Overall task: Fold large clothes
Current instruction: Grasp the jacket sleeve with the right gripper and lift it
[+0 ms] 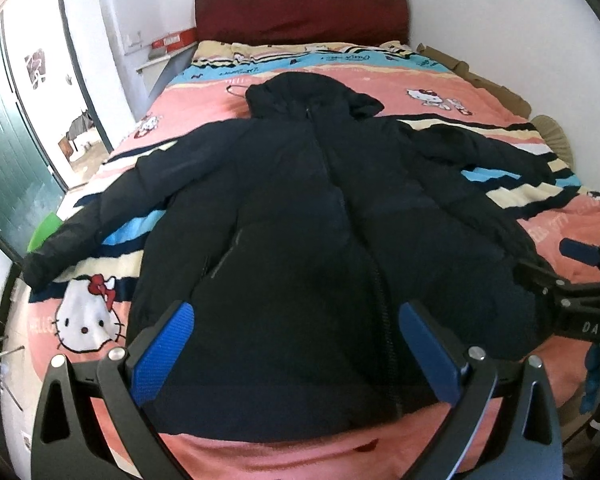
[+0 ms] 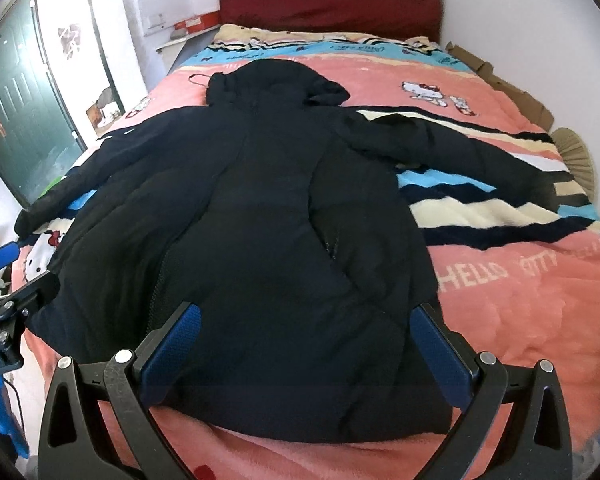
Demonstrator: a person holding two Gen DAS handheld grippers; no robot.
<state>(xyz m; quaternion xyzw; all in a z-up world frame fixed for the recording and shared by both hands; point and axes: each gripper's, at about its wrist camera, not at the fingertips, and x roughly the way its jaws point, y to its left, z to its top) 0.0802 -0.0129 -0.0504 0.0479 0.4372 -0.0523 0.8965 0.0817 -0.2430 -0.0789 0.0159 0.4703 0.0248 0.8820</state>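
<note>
Both grippers are hovering at the foot of the bed (image 1: pixel 540 216), and nothing is gripped. The left gripper (image 1: pixel 296 344) has its jaws spread wide, blue pads either side of the hem, and the right gripper (image 2: pixel 306 352) stands the same, spread and empty.

Straight ahead of both sets of jaws lies the dark padded jacket (image 1: pixel 320 216), flat on the pink cartoon blanket (image 2: pixel 520 300), front up, zip running away from the jaws towards the hood (image 1: pixel 304 96). The hem sits right between the fingers.

Now the risks. This is a puffy, slippery-looking coat, so a shallow pinch at the hem could take only the top layer and peel the front open instead of lifting the whole body. The padding looks springy too, so a fold may pop back. The left sleeve (image 1: pixel 100 208) trails off beyond the left jaws towards the bed edge, and dragging could pull it over the side. The blanket is soft, and jaws closing low could catch it along with the coat.

The count: one jacket, one hood, two sleeves spread out, right sleeve (image 2: pixel 480 156) ahead of the right jaws, two grippers, one bed.
</note>
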